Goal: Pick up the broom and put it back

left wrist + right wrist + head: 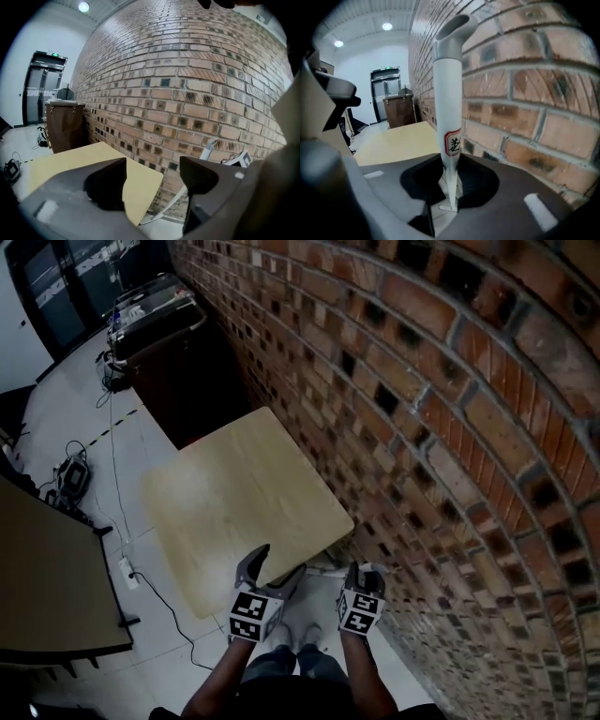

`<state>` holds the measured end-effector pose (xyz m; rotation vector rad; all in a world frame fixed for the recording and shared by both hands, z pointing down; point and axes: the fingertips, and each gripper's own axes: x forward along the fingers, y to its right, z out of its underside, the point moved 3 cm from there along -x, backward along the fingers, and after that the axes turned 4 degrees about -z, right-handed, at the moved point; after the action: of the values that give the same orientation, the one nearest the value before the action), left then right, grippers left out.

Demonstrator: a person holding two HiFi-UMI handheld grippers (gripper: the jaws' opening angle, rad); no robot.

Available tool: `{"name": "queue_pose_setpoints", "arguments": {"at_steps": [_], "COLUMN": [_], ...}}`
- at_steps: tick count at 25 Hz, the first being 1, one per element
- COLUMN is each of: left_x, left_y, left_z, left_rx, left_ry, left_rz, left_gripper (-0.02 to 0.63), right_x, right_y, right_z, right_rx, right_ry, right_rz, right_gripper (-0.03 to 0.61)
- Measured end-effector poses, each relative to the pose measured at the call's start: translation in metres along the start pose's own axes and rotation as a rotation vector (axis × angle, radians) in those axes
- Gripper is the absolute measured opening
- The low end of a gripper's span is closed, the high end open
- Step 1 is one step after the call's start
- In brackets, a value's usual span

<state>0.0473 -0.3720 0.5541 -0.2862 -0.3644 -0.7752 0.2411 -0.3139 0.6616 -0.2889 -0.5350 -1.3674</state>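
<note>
The broom shows as a white handle [449,93] with a red label and a hooked top end. It stands up out of my right gripper [450,187], which is shut on its thin lower part, close to the brick wall [525,93]. In the head view the right gripper [362,573] is by the wall's foot, just off the table's near corner. My left gripper [274,568] hovers over that corner; in the left gripper view its jaws [152,180] stand open with nothing between them. A white bar [208,147] rises against the wall there. The broom's head is hidden.
A pale wooden table [234,502] stands against the brick wall [422,427]. Behind it is a dark brown cabinet [178,381]. A dark desk [47,577] lies at the left, with cables and a power strip [128,573] on the floor. The person's legs [291,652] are below.
</note>
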Motion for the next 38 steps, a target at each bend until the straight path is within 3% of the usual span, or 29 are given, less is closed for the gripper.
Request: {"name": "queue_pose_setpoints", "arguments": {"at_steps": [7, 13, 17, 21, 27, 32, 38], "left_x": [-0.045, -0.093, -0.125, -0.139, -0.140, -0.144, -0.157], "left_y": [0.021, 0.038, 0.045, 0.053, 0.057, 0.046, 0.027], "left_z": [-0.077, -0.160, -0.195, -0.199, -0.190, -0.182, -0.171], "left_rx": [0.073, 0.119, 0.123, 0.134, 0.122, 0.128, 0.078], "left_ry": [0.192, 0.386, 0.431, 0.446, 0.436, 0.420, 0.420], "left_rz": [-0.019, -0.019, -0.038, -0.038, -0.044, -0.092, -0.160], "left_gripper": [0.359, 0.341, 0.339, 0.339, 0.339, 0.339, 0.339], "right_x": [-0.101, -0.187, -0.240, -0.264, -0.263, -0.255, -0.229], "right_y": [-0.022, -0.051, -0.063, -0.066, -0.062, -0.079, -0.105], "right_z": [-0.131, -0.235, -0.279, -0.288, -0.275, -0.254, -0.204], "right_rx": [-0.079, -0.214, -0.213, -0.207, -0.203, -0.230, -0.251], "right_ry": [0.308, 0.550, 0.690, 0.731, 0.685, 0.613, 0.459], "right_rz": [-0.042, -0.089, -0.123, -0.132, -0.145, -0.268, -0.365], "right_gripper": [0.098, 0.099, 0.098, 0.098, 0.098, 0.098, 0.098]}}
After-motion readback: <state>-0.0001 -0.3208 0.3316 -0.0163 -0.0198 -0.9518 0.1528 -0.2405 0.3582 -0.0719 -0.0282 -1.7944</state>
